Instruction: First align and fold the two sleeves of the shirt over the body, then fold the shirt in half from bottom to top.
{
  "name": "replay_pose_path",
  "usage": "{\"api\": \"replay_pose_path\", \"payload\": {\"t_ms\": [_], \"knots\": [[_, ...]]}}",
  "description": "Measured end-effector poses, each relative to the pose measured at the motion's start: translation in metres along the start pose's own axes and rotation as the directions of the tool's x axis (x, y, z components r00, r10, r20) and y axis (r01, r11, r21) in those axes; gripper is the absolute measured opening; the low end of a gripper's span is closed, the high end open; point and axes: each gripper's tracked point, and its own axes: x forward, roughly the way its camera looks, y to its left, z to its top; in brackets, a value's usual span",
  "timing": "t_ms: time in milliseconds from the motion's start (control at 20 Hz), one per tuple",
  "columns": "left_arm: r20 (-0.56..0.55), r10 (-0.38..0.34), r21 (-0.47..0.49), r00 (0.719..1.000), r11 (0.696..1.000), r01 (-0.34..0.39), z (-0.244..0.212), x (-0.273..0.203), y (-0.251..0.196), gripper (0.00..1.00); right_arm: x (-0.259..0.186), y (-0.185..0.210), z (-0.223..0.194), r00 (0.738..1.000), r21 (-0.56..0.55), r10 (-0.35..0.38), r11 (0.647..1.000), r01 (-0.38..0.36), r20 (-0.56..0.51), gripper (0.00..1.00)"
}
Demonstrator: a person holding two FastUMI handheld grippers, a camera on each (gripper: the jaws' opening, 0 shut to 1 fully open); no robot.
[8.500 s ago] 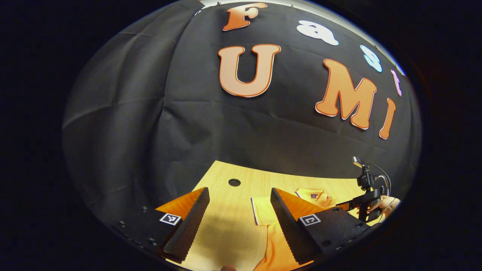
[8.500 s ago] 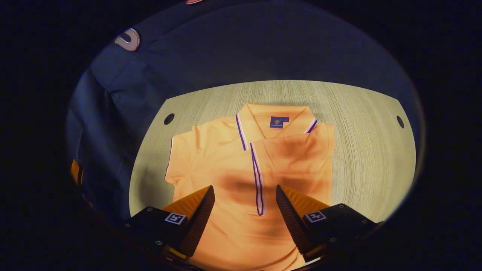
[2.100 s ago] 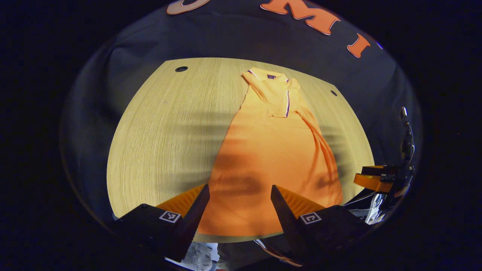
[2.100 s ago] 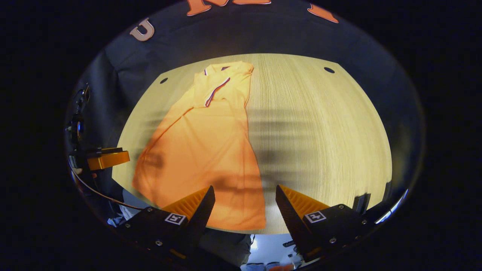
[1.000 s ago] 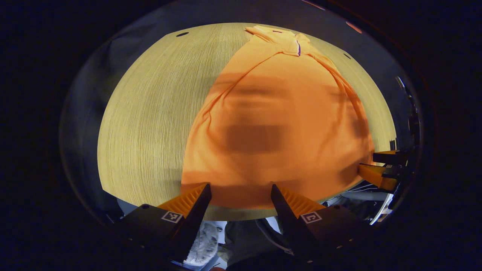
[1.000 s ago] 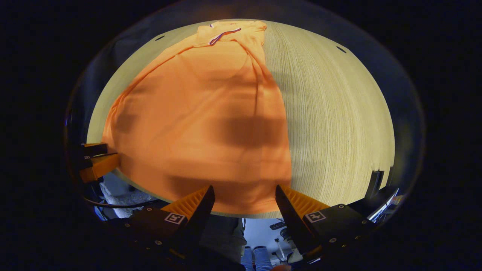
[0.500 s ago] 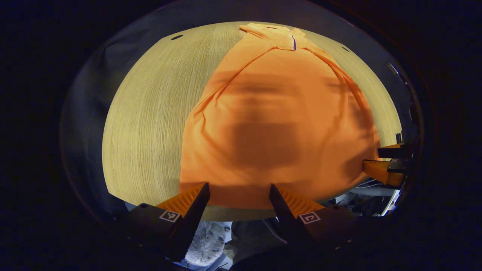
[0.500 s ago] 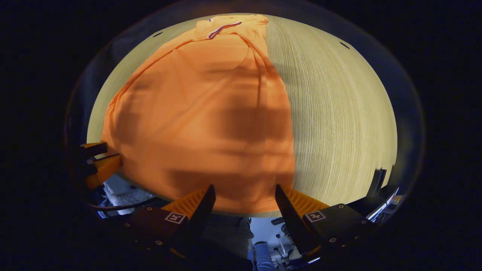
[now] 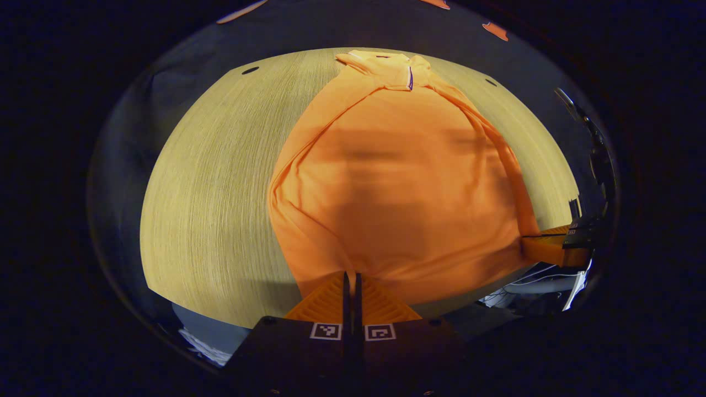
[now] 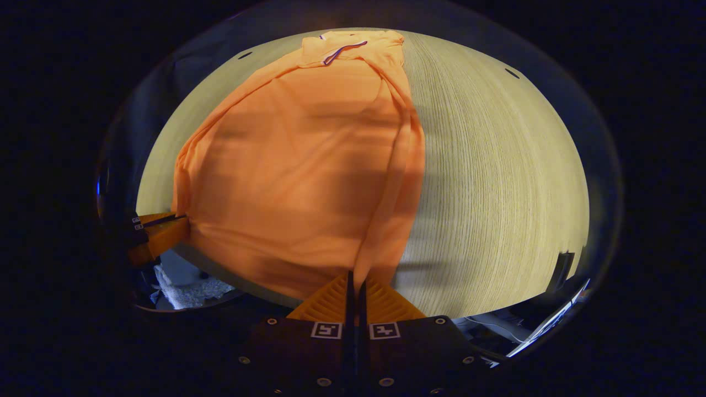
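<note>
Down at the bottom of the left gripper view, the left hand-held gripper (image 9: 351, 274) has its two fingers pressed together on the hem of the orange polo shirt (image 9: 402, 187), at the corner nearest that camera. Likewise, in the right gripper view the right hand-held gripper (image 10: 355, 272) is clamped on the other hem corner, where a long crease in the cloth runs up from between its fingers. Each view also catches the other tool at the shirt's far hem corner, its fingers meeting the cloth edge. From those two pinched corners the shirt stretches away over the tabletop (image 9: 220, 182), body smooth and lengthwise, its sleeves folded in over the body, and its collar (image 9: 386, 62) with a dark-striped placket lies at the far end. That tabletop is pale wood with fine grain running lengthwise, and small dark cable holes (image 9: 250, 70) sit near its far corners. Soft band-like shadows cross the cloth and the wood beside it. Beyond the far edge hangs the booth's black cloth wall (image 9: 331, 27).
</note>
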Motion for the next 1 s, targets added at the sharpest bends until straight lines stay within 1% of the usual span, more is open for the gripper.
{"api": "replay_pose_path", "payload": {"t_ms": [50,150,250,350,500,650,850,1000], "knots": [[0.006,-0.015,-0.022,1.0,1.0,0.015,0.001,0.001,0.0,0.01,0.001,-0.001,0.001,0.999,0.038,0.031,0.999,-0.031,0.01,0.0],[0.0,-0.038,-0.043,0.999,0.998,0.038,0.001,-0.003,0.0,0.01,0.002,-0.003,0.001,0.998,0.086,0.063,0.994,-0.064,0.014,0.0],[0.009,-0.036,-0.058,0.999,0.998,0.036,0.003,-0.002,0.001,0.01,-0.003,-0.002,0.003,0.997,0.087,0.078,0.993,-0.08,0.025,0.0],[0.012,-0.036,-0.064,0.999,0.997,0.037,0.003,-0.004,0.001,0.01,-0.014,0.001,0.012,0.994,0.109,0.102,0.988,-0.106,0.046,0.0],[0.038,-0.061,-0.095,0.997,0.993,0.064,0.013,-0.016,-0.004,0.01,-0.028,-0.005,0.035,0.99,0.095,0.097,0.99,-0.106,0.1,0.0],[0.084,-0.079,-0.097,0.993,0.991,0.087,0.034,-0.029,-0.005,0.01,-0.042,-0.004,0.051,0.985,0.085,0.11,0.989,-0.122,0.134,0.0],[0.149,-0.091,-0.119,0.985,0.987,0.109,0.068,-0.046,-0.001,0.01,-0.061,0.0,0.08,0.973,0.068,0.125,0.988,-0.14,0.193,0.0],[0.212,-0.082,-0.117,0.974,0.987,0.108,0.097,-0.057,0.004,0.01,-0.075,0.0,0.106,0.96,0.06,0.138,0.986,-0.156,0.242,0.0]]}}
